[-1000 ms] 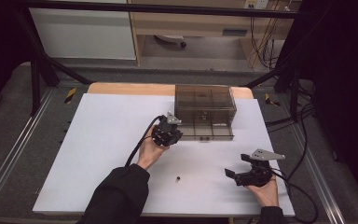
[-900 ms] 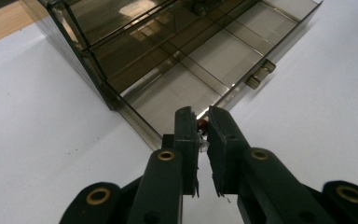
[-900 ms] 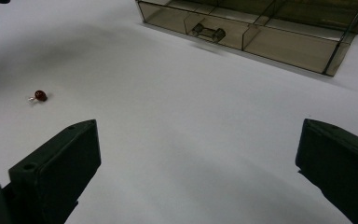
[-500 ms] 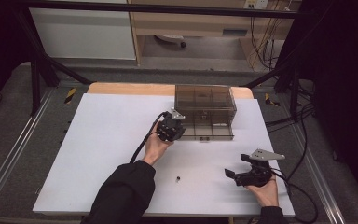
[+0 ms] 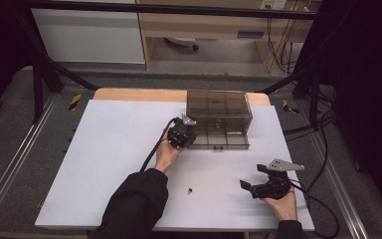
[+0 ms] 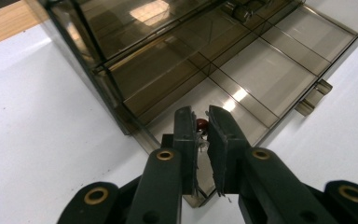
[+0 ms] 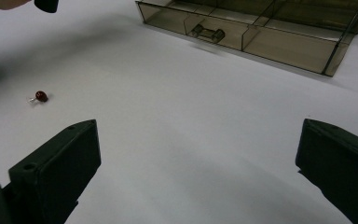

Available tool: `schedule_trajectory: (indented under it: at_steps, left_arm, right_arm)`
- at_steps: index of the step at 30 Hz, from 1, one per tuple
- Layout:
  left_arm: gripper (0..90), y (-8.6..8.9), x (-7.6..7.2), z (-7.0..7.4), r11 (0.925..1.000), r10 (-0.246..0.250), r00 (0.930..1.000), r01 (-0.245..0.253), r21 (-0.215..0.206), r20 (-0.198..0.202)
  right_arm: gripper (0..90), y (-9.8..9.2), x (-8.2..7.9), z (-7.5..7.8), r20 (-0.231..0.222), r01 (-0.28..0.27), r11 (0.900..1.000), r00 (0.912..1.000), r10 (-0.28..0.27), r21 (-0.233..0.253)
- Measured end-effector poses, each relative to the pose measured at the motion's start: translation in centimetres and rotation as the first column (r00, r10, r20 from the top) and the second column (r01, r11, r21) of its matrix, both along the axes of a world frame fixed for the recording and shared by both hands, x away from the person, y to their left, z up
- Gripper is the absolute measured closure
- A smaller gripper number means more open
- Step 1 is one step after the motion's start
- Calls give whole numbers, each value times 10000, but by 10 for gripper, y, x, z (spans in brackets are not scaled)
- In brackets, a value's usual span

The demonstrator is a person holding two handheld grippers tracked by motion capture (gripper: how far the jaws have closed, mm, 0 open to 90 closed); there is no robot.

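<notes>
Your left hand-held gripper (image 5: 183, 133) has advanced toward 12 o'clock over the last second — it now stands at the front left corner of the smoked plastic organizer box (image 5: 219, 119), where earlier it was short of it. In the left gripper view its jaws are nearly closed on a small red component (image 6: 201, 124) with thin wire leads, held over the front corner compartment. Judged from this, you are at the point of depositing it; the release has not yet happened.

Your right hand-held gripper (image 5: 263, 186) has not shifted. It rests near the tabletop (image 5: 109, 149) at about 5 o'clock, jaws spread wide, holding nothing. A second red component (image 7: 41, 96) lies loose on the white surface, seen in the high view as a dark speck (image 5: 190, 190) at 6 o'clock, well apart from both grippers — likely the next pick.

Limits of inspection: whether the held part touches the compartment floor cannot be determined. The box's far compartments are obscured by tint and glare; one holds a dark item (image 7: 207, 33) I cannot identify. The right gripper's jaw tips are cut off by the frame edges.
</notes>
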State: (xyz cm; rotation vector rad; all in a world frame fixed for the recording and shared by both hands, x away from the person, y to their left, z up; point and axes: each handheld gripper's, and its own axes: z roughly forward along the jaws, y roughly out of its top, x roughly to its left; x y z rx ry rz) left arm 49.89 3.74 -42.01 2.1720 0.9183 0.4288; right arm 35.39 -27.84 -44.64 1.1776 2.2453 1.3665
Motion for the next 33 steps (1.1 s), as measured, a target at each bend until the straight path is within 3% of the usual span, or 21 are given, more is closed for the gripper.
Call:
schedule_trajectory:
  at_steps: [9, 15, 20, 23, 33]
  left_arm:
    - [764, -1, 3, -8, 9999, -63, 9999, 65, 101, -148]
    - [670, 3, -2, 2, 9999, -163, 9998, 163, 16, -60]
    - [552, 10, -13, 14, 9992, -394, 9992, 394, -52, -11]
    - [492, 15, -23, 18, 9979, -558, 9984, 559, -320, 51]
    - [289, 32, -55, 16, 9964, -822, 9966, 824, -200, 111]
  right_arm:
    - [4, 0, 0, 0, 37, -4, 10000, 10000, 4, 13]
    - [4, -1, 0, 0, 34, 13, 10000, 10000, -13, 30]
    - [4, -1, 0, 0, 26, 27, 10000, 10000, -27, 49]
    - [5, -1, -1, 0, -4, 44, 10000, 10000, -44, 77]
    - [4, -1, 0, 0, -15, 47, 10000, 10000, -47, 56]
